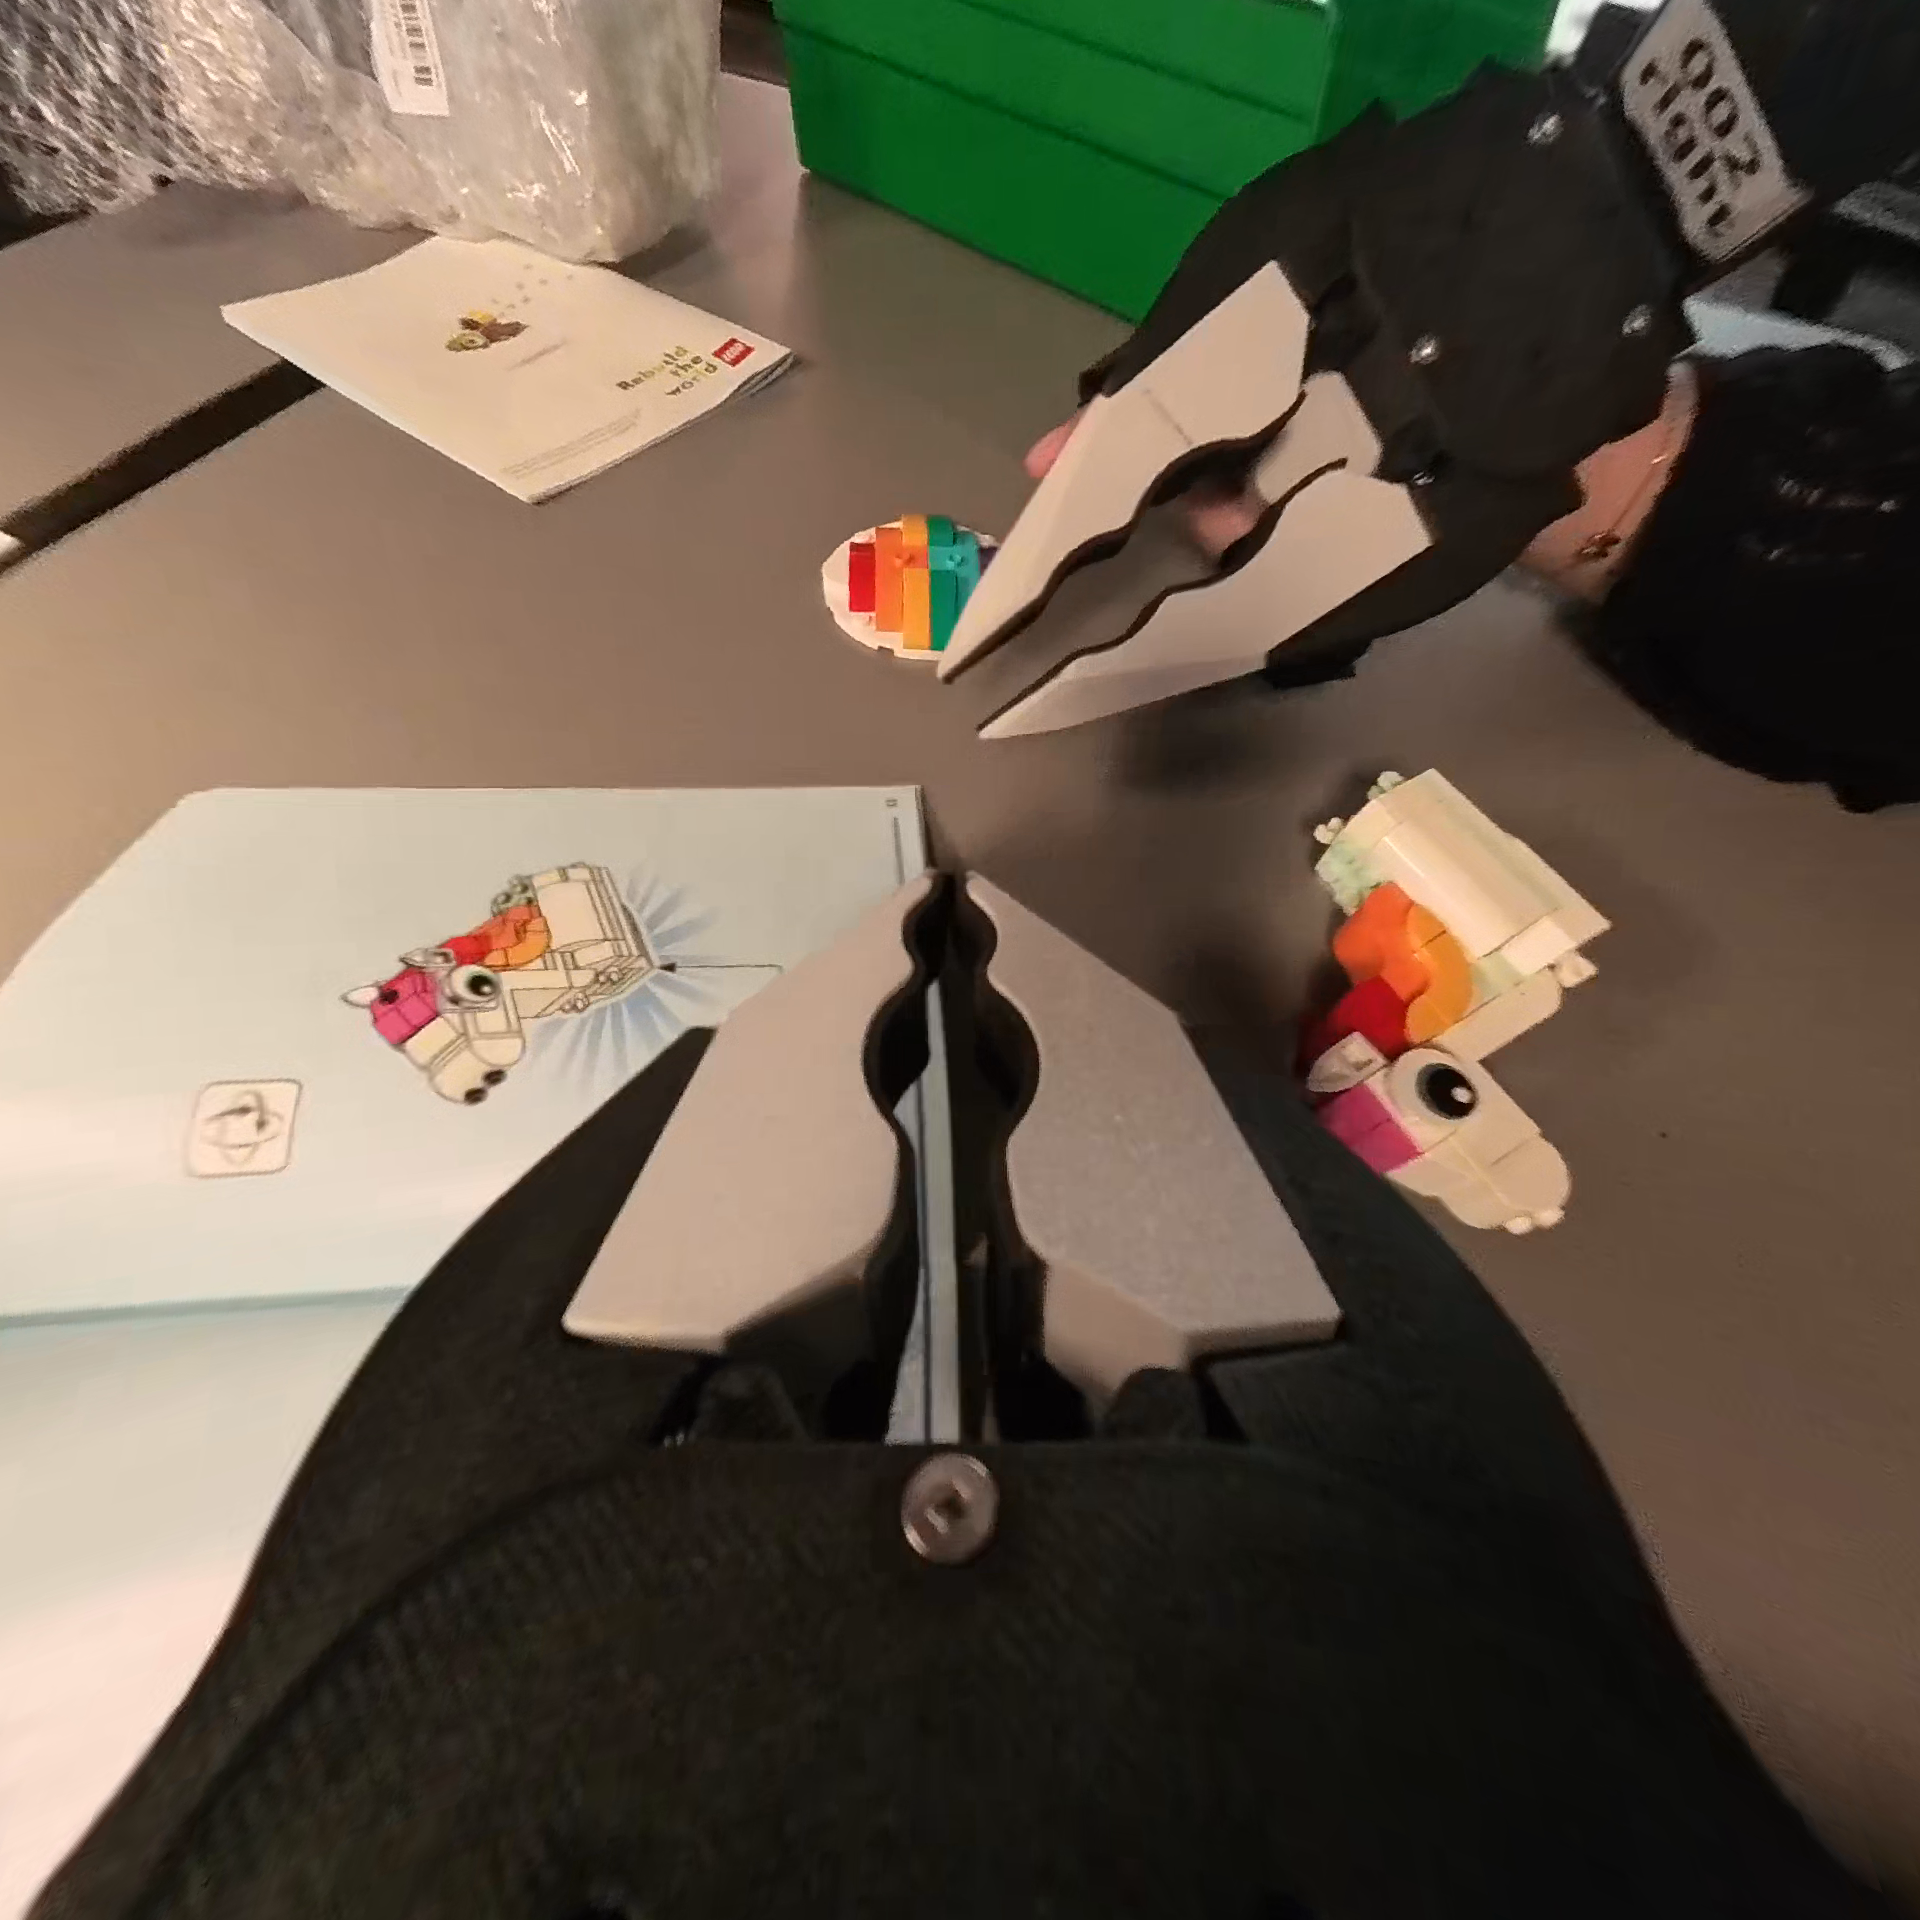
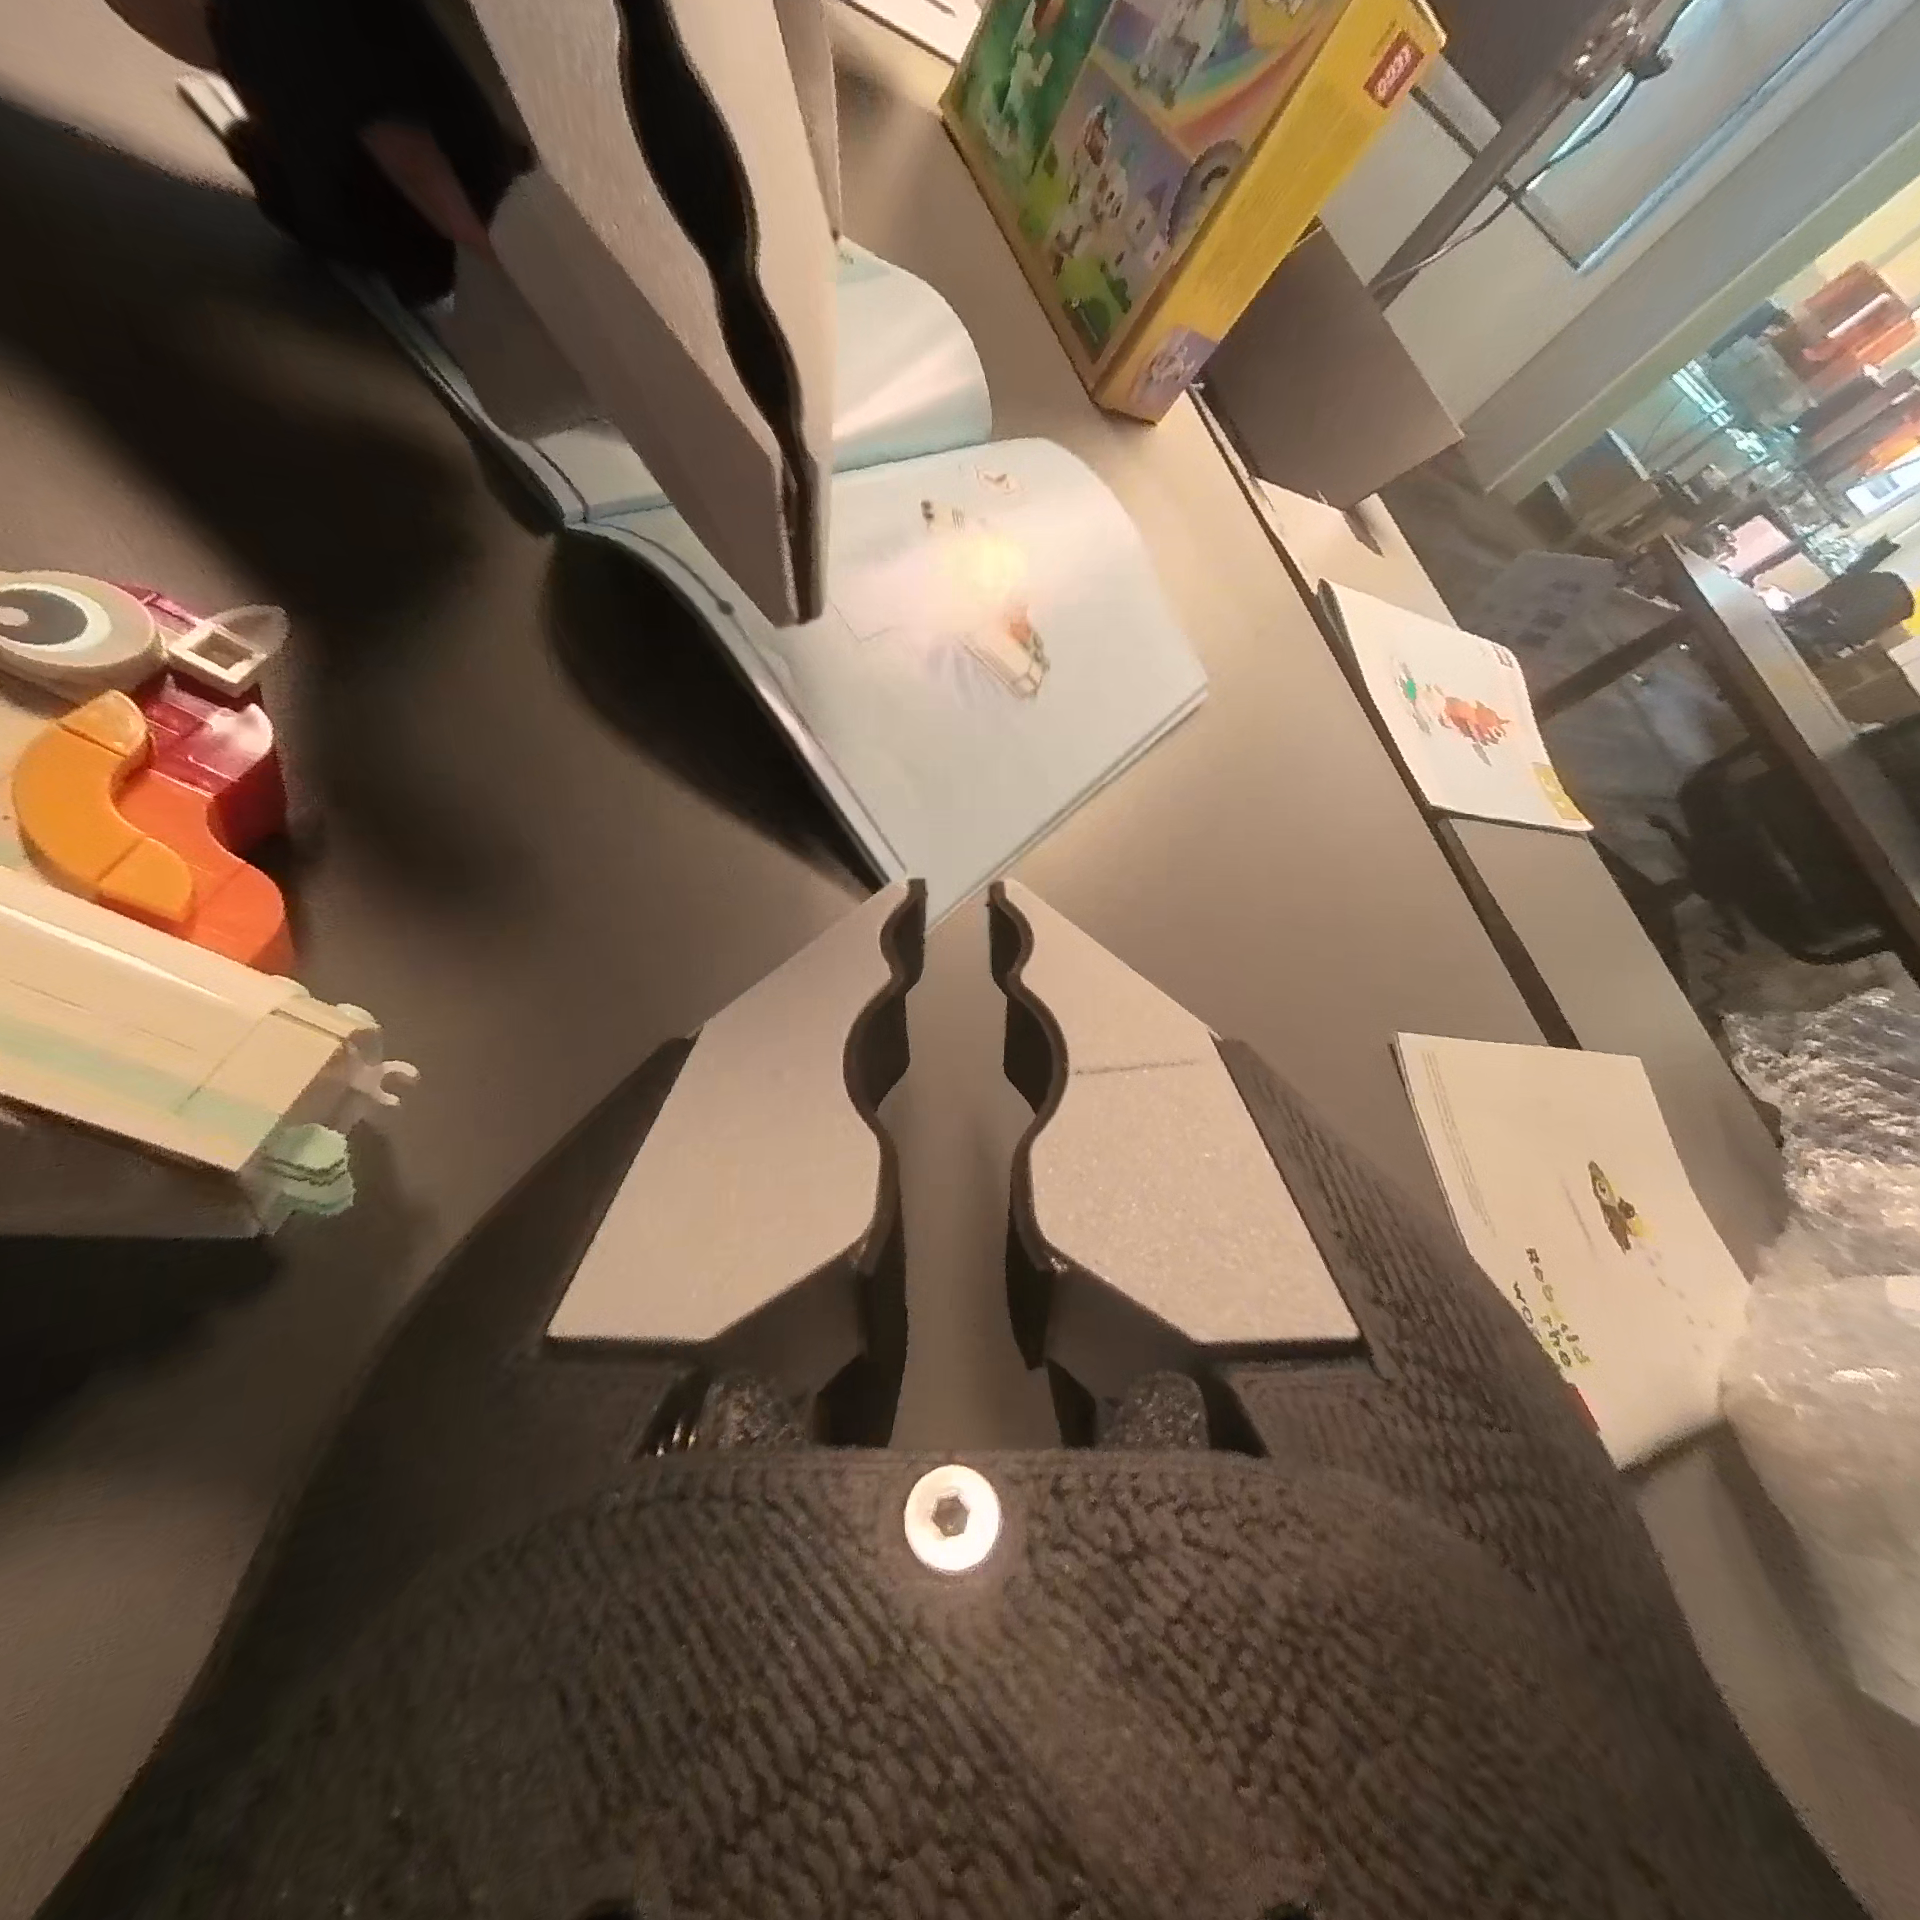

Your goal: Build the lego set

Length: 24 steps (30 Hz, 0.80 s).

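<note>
My left gripper (image 1: 948,885) is shut on the edge of a page of the light blue instruction booklet (image 1: 312,1039), and a thin sheet shows between its fingers. In the right wrist view the left gripper (image 2: 802,597) holds that page over the open booklet (image 2: 997,707). My right gripper (image 2: 956,899) is open by a narrow gap and empty; it hovers over the table (image 1: 961,701) beyond the booklet. A partly built white lego unicorn (image 1: 1444,997) with orange, red and pink parts lies on its side to the right, and also shows in the right wrist view (image 2: 135,831). A round white plate with rainbow bricks (image 1: 899,582) sits behind the right gripper.
A small white booklet (image 1: 509,364) lies at the back left, near plastic bags (image 1: 364,104) and a green box (image 1: 1039,135). In the right wrist view a yellow lego box (image 2: 1184,177), two more booklets (image 2: 1455,707) (image 2: 1558,1226) and bubble wrap (image 2: 1829,1143) line the grey table (image 2: 1195,1039). The partly built white lego unicorn (image 1: 1444,997) sits 10 cm or so from the ends of my left fingers. Look for it in the right wrist view (image 2: 57,781) too.
</note>
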{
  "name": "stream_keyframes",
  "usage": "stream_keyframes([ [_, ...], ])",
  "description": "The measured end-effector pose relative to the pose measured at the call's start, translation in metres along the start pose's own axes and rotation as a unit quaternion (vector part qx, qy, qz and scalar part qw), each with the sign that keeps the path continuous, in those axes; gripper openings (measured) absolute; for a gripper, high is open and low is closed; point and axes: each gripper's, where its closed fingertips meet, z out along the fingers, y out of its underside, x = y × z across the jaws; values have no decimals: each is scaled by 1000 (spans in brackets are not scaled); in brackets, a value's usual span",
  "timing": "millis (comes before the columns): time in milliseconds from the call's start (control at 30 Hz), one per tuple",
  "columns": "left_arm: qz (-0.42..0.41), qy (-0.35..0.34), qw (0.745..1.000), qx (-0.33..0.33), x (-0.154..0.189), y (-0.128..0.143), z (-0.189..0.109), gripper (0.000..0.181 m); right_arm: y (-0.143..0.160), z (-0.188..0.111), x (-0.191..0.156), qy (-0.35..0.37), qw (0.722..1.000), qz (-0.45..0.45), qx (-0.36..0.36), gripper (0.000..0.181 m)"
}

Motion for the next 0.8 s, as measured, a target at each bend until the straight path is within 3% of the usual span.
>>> stream_keyframes([
  [33,14,-19,1000,-1,-3,0,1,0,1,1,-1,0,1000,-2,-2,11],
  [67,29,-43,999,0,-8,-1,1,6,2,2,-2,-2,1000,-3,-5,11],
  [133,55,-79,995,-5,-13,0,3,36,4,3,-3,-2,1000,-9,-15,12],
  [200,69,-94,993,-22,-15,4,6,41,5,4,-4,-3,1000,-15,-20,13],
  [400,87,-109,988,-69,-17,15,14,41,6,5,-5,-3,1000,-19,-25,13],
  [800,96,-112,984,-102,-17,24,19,20,8,7,-6,-5,999,-23,-32,13],
])
